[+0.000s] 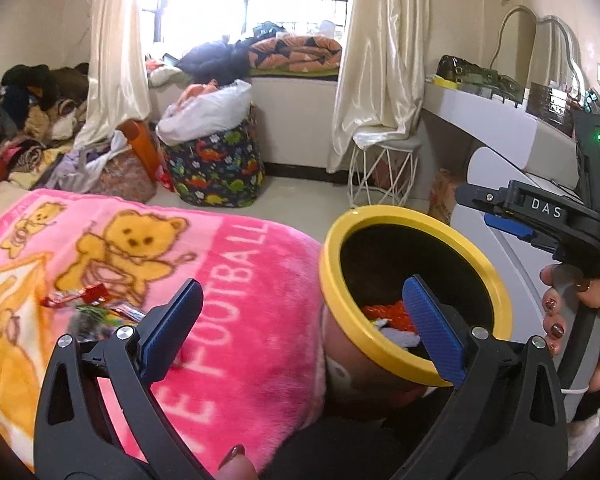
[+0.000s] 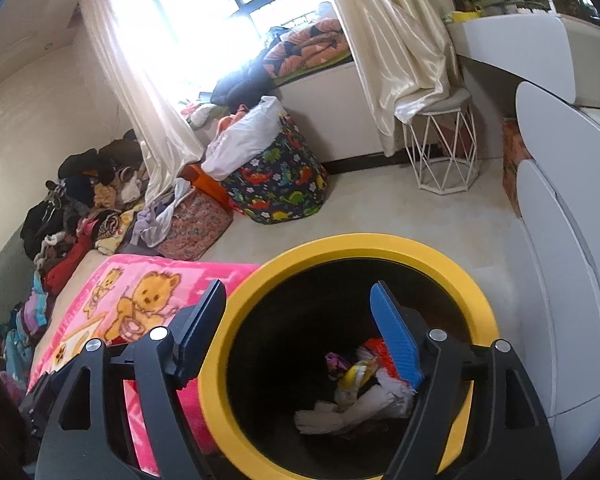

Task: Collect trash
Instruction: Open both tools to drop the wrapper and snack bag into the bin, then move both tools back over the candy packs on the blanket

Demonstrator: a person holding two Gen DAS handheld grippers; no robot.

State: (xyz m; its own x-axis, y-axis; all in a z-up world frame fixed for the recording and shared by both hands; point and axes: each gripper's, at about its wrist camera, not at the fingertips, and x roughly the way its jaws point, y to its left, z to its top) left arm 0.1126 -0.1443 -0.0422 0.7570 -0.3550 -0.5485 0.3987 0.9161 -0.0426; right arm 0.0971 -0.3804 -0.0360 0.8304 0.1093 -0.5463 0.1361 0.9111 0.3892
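Item: yellow-rimmed bin (image 2: 340, 248), beside the bed at the pink blanket (image 1: 240, 280)'s edge. Right wrist view alone showed its contents at 5 o'clock: white tissue (image 2: 364, 408) and wrappers (image 2: 356, 372). Left wrist view alone showed loose wrappers on the blanket (image 1: 88, 306) at 9 o'clock. Left gripper (image 1: 304, 328): jaws wide, empty. Right gripper (image 2: 300, 336): jaws wide, empty, over the bin. Legible: "FOOTBALL" on blanket; "DAS" on the right gripper's body, seen from the left wrist.
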